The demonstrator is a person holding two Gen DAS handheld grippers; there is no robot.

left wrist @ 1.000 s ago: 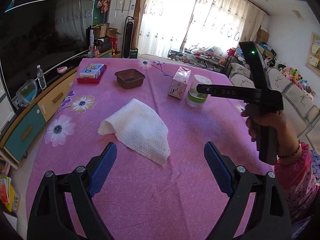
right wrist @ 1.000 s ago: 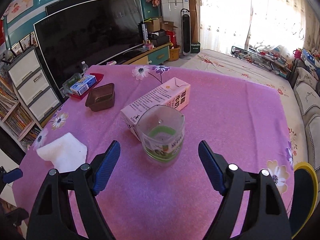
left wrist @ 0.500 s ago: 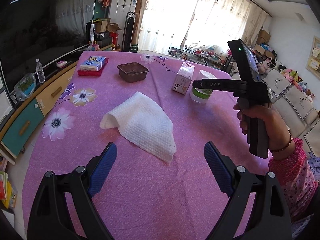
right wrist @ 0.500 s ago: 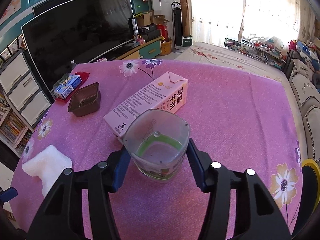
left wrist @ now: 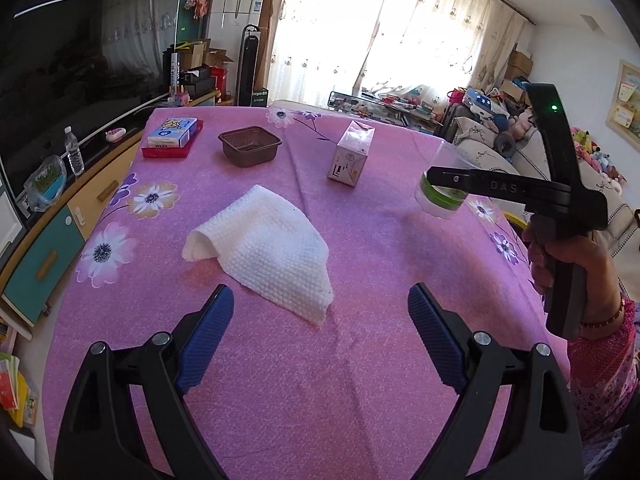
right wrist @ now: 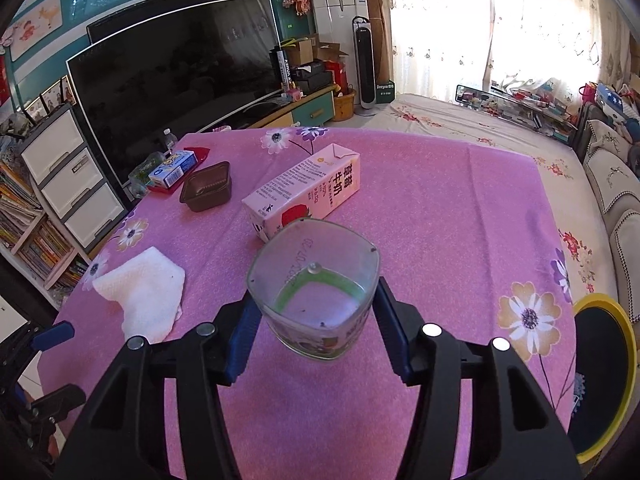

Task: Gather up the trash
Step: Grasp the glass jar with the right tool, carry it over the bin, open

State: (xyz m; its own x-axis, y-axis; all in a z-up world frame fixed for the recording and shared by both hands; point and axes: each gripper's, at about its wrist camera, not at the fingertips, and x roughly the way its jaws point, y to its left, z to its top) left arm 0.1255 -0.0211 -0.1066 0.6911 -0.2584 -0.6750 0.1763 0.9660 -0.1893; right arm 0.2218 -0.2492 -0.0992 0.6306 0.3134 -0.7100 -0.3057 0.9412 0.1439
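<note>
My right gripper [right wrist: 316,336] is shut on a clear plastic cup [right wrist: 316,280] with a green band and holds it lifted above the pink tablecloth. In the left wrist view the cup [left wrist: 440,200] hangs in the right gripper's fingers, off the table. A pink milk carton [right wrist: 304,196] lies on its side just beyond the cup; it also shows in the left wrist view [left wrist: 352,156]. A crumpled white paper towel [left wrist: 264,248] lies just ahead of my open, empty left gripper [left wrist: 320,336]; it also shows in the right wrist view [right wrist: 140,292].
A brown plastic tray [left wrist: 248,146] and a blue box on a red tray [left wrist: 172,136] sit at the table's far left. A yellow-rimmed bin [right wrist: 604,376] stands beside the table at the right. A TV cabinet [left wrist: 60,224] runs along the left edge.
My right gripper closed on the cup and lifted it off the table, away from the carton. My left gripper stayed open, hovering near the paper towel.
</note>
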